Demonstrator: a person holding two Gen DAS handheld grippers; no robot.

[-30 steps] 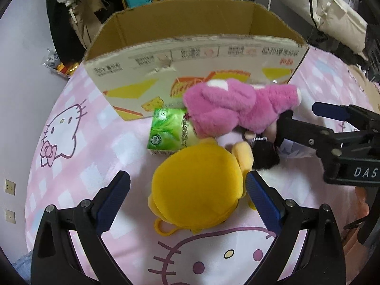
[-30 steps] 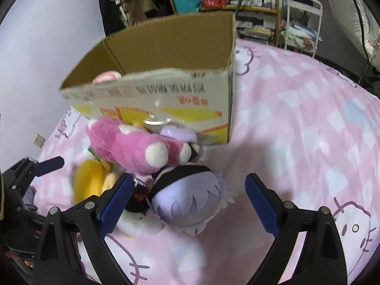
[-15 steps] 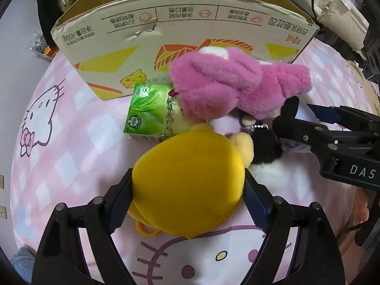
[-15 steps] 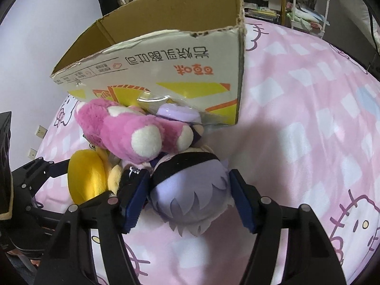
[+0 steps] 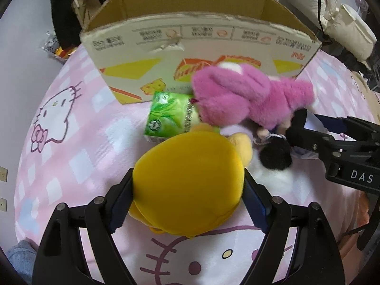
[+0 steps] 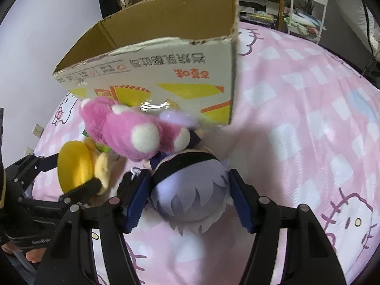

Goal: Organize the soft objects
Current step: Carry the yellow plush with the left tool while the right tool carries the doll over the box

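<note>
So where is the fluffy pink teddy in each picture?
Left wrist view: the pink plush lies right of centre, against the cardboard box, above the yellow plush.
Right wrist view: it lies left of centre, below the box's printed wall.
Shared landmark: the cardboard box, standing open on the bed behind it.

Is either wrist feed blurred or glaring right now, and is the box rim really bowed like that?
Left wrist: sharp, even light; cardboard box rim bows from fisheye. Right wrist: pink plush slightly smeared, glare on the clear wrapper beside it.
</note>
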